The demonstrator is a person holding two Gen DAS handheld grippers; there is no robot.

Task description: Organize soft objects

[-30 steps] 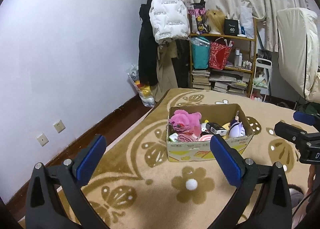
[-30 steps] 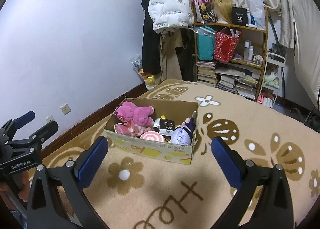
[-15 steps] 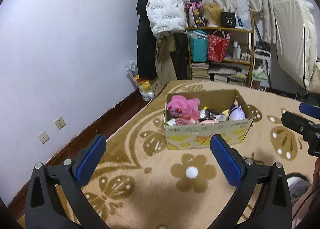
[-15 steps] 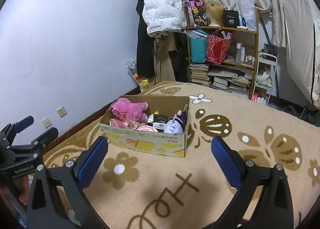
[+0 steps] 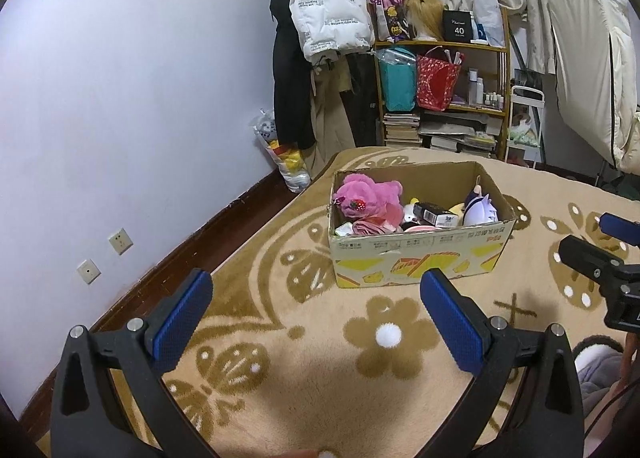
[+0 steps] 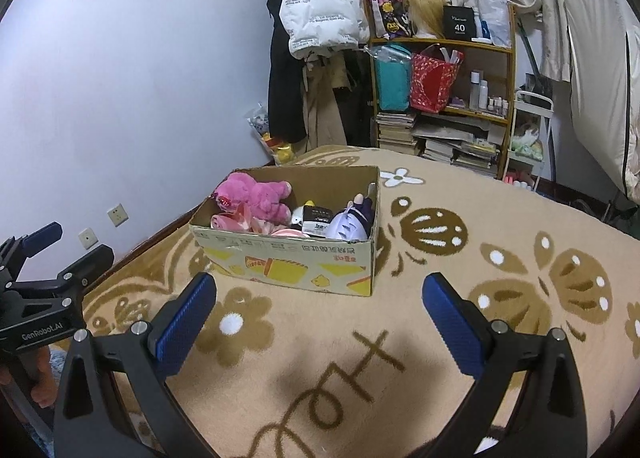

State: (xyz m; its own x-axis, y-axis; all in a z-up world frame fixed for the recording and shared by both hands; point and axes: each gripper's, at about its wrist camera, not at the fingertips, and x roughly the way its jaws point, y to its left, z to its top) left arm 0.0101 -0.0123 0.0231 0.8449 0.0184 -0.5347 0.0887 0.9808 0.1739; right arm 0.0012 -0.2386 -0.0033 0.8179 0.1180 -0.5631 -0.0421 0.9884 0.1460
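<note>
Both sets of fingers stand spread wide with nothing between them: the left gripper (image 5: pixel 316 314) low in its own view, the right gripper (image 6: pixel 320 312) the same in its view, each hovering over the carpet (image 5: pixel 304 374) short of the box.

At the far left of either view runs a plain pale wall (image 5: pixel 120 98) with two sockets low down. Moving right, the cardboard box (image 5: pixel 416 258) sits open-topped in the middle of the frame on the thick tan carpet with brown flower and butterfly shapes. Inside, at its left end, lies a pink plush bear (image 5: pixel 366 196), fuzzy and rounded; just below it is a folded pink cloth (image 5: pixel 370 227). Further right comes a small dark carton (image 5: pixel 434 214), then a lilac plush doll (image 5: pixel 482 212) against the right wall of the box.

The plush bear looks light and squashy, so it should give under the pads; a pinch on a limb or on the bulk of the body seems safest. The cloth would likely drape and trail if lifted by one edge.

At upper right stands a wooden shelf (image 6: pixel 472 46) with bags and books.
</note>
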